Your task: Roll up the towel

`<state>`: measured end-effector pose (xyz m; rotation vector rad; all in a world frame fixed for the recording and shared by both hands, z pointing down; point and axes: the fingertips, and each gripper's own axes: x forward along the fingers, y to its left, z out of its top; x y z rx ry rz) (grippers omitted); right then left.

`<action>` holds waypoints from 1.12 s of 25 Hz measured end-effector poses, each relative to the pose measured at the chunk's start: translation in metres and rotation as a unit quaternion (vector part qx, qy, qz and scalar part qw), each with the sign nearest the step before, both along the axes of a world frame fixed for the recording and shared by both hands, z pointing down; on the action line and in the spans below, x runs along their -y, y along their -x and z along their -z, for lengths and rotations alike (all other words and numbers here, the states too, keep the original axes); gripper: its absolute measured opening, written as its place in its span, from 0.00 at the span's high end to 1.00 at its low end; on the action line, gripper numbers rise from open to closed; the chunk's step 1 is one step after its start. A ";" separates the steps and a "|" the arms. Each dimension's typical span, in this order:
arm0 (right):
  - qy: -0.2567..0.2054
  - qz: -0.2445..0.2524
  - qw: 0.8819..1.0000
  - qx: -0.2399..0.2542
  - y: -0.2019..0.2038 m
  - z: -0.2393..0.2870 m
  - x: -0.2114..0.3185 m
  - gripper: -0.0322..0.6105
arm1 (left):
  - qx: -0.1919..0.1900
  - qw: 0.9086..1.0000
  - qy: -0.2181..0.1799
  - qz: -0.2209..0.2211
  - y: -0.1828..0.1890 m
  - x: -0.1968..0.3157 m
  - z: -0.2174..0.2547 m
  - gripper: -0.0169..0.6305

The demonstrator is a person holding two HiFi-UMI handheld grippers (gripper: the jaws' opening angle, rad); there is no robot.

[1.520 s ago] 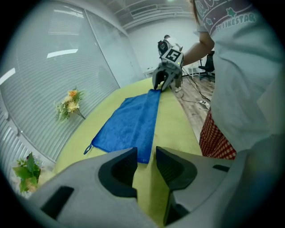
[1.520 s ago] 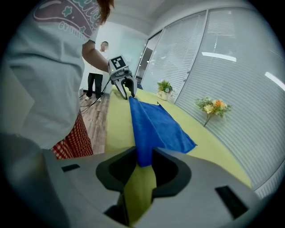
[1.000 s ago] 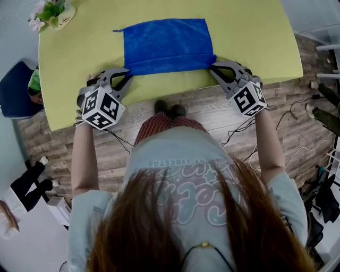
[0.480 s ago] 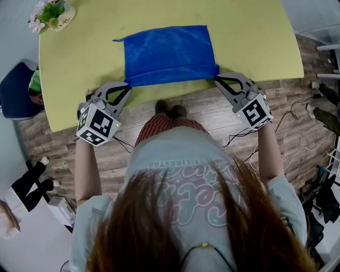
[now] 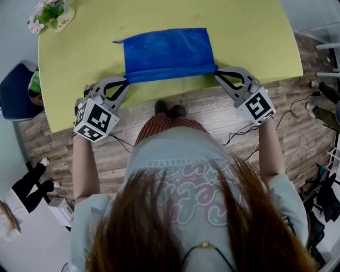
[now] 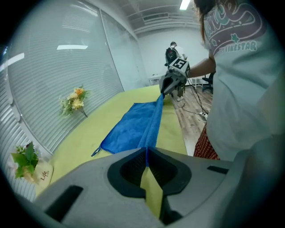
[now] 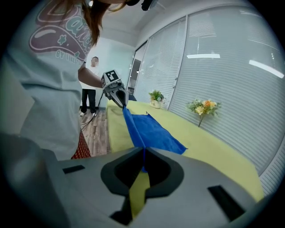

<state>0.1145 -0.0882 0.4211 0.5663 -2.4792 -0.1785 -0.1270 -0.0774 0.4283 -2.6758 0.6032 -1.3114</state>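
A blue towel (image 5: pixel 167 50) lies spread on the yellow-green table (image 5: pixel 85 58), its near edge lifted and folded over toward the far side. My left gripper (image 5: pixel 126 81) is shut on the towel's near left corner (image 6: pixel 149 133). At the near right corner (image 7: pixel 138 138) my right gripper (image 5: pixel 216 71) is shut on the cloth too. Between the two grippers the near edge hangs taut above the table, seen in both gripper views. The left gripper (image 7: pixel 121 103) shows small in the right gripper view, and the right gripper (image 6: pixel 163 91) in the left one.
A pot of flowers with a small card (image 5: pixel 51 13) stands at the table's far left corner. A flower sprig (image 6: pixel 75 100) sits by the blinds. A blue chair (image 5: pixel 16 87) is left of the table. Cables (image 5: pixel 297 106) trail on the wood floor at right. A person stands far off (image 7: pixel 91 95).
Both grippers have risen and moved away from me with the towel's near edge, lifting it off the table. The towel's visible flat part has become shorter as the edge folds over.
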 end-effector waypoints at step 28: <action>0.044 -0.059 0.997 -0.019 -0.001 -0.028 0.053 0.90 | 0.017 0.999 -0.010 0.028 0.001 0.057 -0.019 0.84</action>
